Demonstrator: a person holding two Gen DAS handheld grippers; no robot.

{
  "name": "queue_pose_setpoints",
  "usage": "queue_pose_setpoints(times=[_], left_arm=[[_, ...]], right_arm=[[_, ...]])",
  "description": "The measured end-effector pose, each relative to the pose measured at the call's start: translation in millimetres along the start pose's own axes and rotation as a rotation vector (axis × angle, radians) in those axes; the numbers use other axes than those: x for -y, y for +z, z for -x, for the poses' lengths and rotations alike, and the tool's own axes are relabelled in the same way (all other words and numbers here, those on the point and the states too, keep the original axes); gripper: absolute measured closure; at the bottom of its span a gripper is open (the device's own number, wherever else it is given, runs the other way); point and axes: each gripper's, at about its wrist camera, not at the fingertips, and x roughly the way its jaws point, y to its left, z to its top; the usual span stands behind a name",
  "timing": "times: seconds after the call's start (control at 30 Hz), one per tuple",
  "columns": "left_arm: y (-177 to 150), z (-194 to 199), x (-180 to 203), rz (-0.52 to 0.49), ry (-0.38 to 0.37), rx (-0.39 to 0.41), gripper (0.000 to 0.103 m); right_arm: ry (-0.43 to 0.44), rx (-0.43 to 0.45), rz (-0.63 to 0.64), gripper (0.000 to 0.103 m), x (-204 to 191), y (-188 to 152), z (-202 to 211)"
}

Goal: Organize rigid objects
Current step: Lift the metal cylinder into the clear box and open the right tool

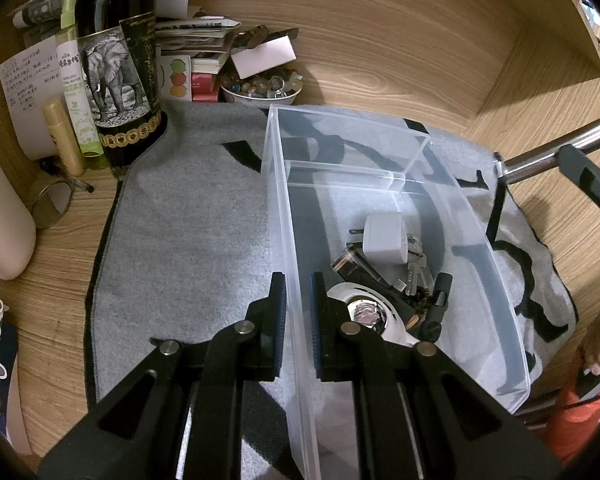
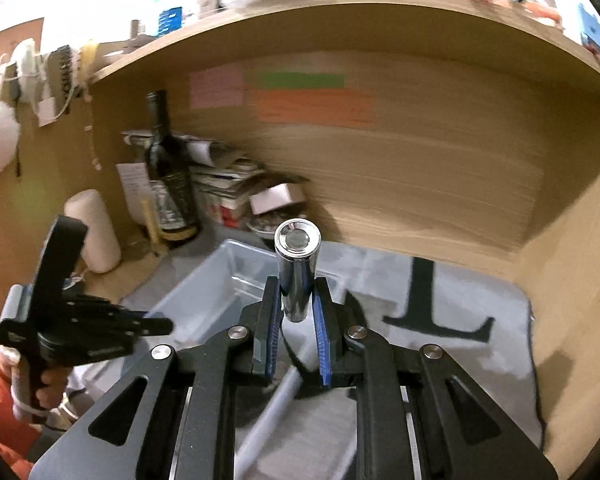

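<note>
Chrome cylinder (image 2: 297, 268) clamped between right gripper (image 2: 296, 312) pads, held in air above grey mat (image 2: 452, 292), beside clear bin (image 1: 380, 152). Bin front compartment holds white plug adapter (image 1: 382, 240), keys (image 1: 414, 264), black case (image 1: 356, 268), round silver piece (image 1: 364, 312). Left gripper (image 1: 298, 292) pinches bin's left wall, jaws closed on it. Wine bottle (image 1: 116, 60) at mat's far-left corner.

Elephant-label wine bottle (image 1: 116, 68) beside green spray bottle (image 1: 76, 92); bowl of stones (image 1: 260, 88); paper stack (image 1: 196, 40)
</note>
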Motion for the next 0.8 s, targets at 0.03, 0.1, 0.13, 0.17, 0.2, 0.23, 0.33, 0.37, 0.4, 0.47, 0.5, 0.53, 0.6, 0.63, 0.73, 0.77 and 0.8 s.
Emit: queue_pose_setpoints(times=[0.03,0.1,0.13,0.17,0.2,0.23,0.33,0.37,0.4,0.47,0.5,0.53,0.6,0.63,0.73,0.77,0.8], left_arm=[[0,0,0,0.0,0.0,0.0,0.094],[1,0,-1,-0.001,0.001,0.0,0.094],[0,0,0,0.0,0.0,0.0,0.094],[0,0,0,-0.001,0.0,0.0,0.094],[0,0,0,-0.001,0.0,0.0,0.094],[0,0,0,-0.001,0.0,0.0,0.094],[0,0,0,0.0,-0.001,0.0,0.094],[0,0,0,0.0,-0.001,0.0,0.094],[0,0,0,0.0,-0.001,0.0,0.094],[0,0,0,-0.001,-0.001,0.001,0.094],[0,0,0,0.001,0.0,0.0,0.094],[0,0,0,0.0,0.0,0.001,0.094],[0,0,0,0.001,-0.001,0.0,0.094],[0,0,0,0.001,-0.001,0.0,0.094],[0,0,1,0.001,-0.001,0.001,0.094],[0,0,1,0.001,-0.001,0.001,0.094],[0,0,1,0.001,-0.001,0.0,0.094]], right_arm=[[0.008,-0.003,0.008,0.089,-4,0,-3],[0.028,-0.019,0.019,0.089,-11,-3,-11],[0.037,-0.033,0.024,0.089,-15,-5,-17],[0.043,-0.045,0.027,0.089,-18,-6,-22],[0.052,-0.062,0.029,0.089,-20,-8,-29],[0.057,-0.073,0.03,0.089,-21,-10,-32],[0.08,-0.121,0.027,0.089,-24,-19,-47],[0.084,-0.134,0.026,0.089,-25,-21,-50],[0.088,-0.148,0.025,0.089,-25,-24,-53],[0.09,-0.174,0.029,0.089,-26,-30,-57],[0.089,-0.187,0.033,0.089,-27,-34,-60],[0.086,-0.196,0.036,0.089,-27,-36,-61],[0.082,-0.215,0.039,0.089,-28,-40,-63],[0.084,-0.224,0.04,0.089,-27,-42,-64],[0.082,-0.234,0.057,0.088,-29,-46,-62],[0.08,-0.237,0.063,0.088,-30,-45,-62],[0.079,-0.24,0.071,0.088,-31,-46,-61]])
